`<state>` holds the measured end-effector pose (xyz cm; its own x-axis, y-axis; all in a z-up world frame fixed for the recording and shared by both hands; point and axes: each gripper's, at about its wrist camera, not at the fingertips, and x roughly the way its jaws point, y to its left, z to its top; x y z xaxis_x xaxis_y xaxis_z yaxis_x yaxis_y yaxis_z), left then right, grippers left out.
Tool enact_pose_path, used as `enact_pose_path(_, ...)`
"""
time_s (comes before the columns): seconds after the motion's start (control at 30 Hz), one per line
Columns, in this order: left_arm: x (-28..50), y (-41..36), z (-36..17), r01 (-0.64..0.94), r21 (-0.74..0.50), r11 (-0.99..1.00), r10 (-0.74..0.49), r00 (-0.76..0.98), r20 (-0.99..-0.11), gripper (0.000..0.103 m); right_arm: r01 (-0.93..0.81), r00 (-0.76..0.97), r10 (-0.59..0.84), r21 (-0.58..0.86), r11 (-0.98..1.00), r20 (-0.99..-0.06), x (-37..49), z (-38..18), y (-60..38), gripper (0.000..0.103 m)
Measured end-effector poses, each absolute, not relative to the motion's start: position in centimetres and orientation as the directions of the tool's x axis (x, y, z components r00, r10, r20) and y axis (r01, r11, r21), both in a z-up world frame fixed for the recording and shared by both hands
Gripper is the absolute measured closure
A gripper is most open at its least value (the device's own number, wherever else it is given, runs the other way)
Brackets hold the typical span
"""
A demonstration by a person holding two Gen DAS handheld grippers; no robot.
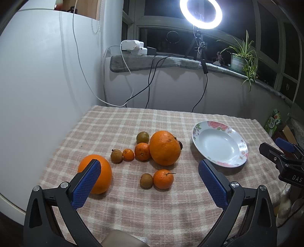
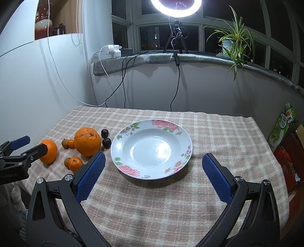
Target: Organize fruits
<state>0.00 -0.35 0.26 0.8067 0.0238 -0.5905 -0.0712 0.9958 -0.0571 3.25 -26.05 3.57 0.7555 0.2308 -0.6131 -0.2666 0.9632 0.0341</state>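
Loose fruit lies on the checked cloth left of an empty floral plate (image 1: 218, 145) (image 2: 152, 149). A large orange (image 1: 164, 147) (image 2: 87, 141) sits in the middle of the group, with a second orange (image 1: 100, 174) (image 2: 49, 152) partly behind my left finger pad. Around them are mandarins (image 1: 163, 179), small brown fruits (image 1: 146, 180) and two dark round fruits (image 2: 106, 142). My left gripper (image 1: 150, 165) hovers open in front of the fruit, holding nothing. My right gripper (image 2: 153, 157) is open and empty in front of the plate, and it shows at the right edge of the left wrist view (image 1: 281, 153).
A ring light (image 2: 175, 5) on a tripod stands on the windowsill, with cables (image 2: 123, 79) hanging behind the table. A potted plant (image 2: 230, 41) is at the back right. A white panel (image 1: 47, 76) borders the table's left side. Boxes (image 2: 285, 144) stand off the right edge.
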Motion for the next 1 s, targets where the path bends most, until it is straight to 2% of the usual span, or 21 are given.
enact_pose_path(1.0,-0.04,-0.32,0.1,-0.069,-0.06,0.996,0.021,0.808,-0.589,0.001,-0.288,0.744,0.247,0.036,0.957,-0.62,3.24,3.45,-25.53,0.0)
